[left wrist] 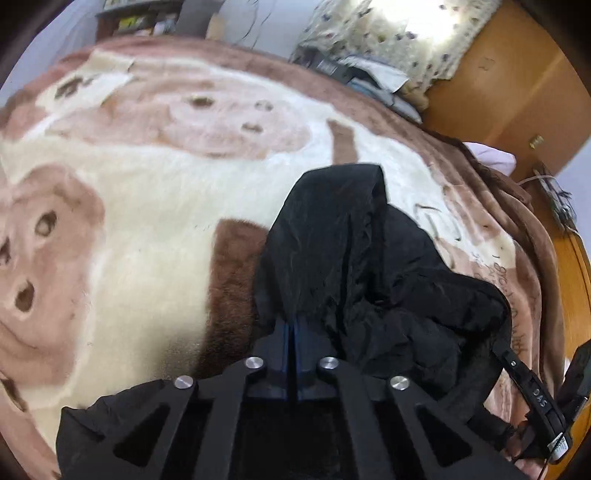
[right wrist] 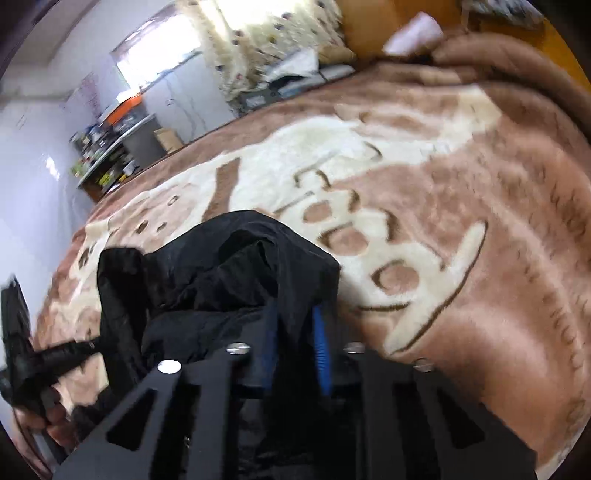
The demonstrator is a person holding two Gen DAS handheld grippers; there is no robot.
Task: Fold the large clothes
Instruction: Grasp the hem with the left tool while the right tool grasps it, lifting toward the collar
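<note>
- Black garment [left wrist: 354,266], of thin, crinkled fabric, is held bunched and raised above the bed between the two grippers; its exact type (jacket or trousers) cannot be told. Part of it is draped below the left gripper, at the bottom of the left wrist view.
- Left gripper [left wrist: 293,325]: the blue-padded jaws are pressed nearly together, with an edge of the fabric pinched between them, so that one end of the garment is kept under control while it is carried.
- Right gripper [right wrist: 295,325]: a thicker fold of the same fabric is clamped between the blue pads, which are therefore held somewhat apart by the cloth.
- The two grips are judged to sit near each other, since each gripper appears at the edge of the other's view; the garment thus hangs slack, not stretched.
- Plush blanket [left wrist: 155,206], brown and cream with a cartoon animal print, is spread over the bed beneath; it is judged to serve as the folding surface.
- Floral curtain [right wrist: 273,33] and wooden furniture [left wrist: 517,85] are seen behind the bed.
</note>
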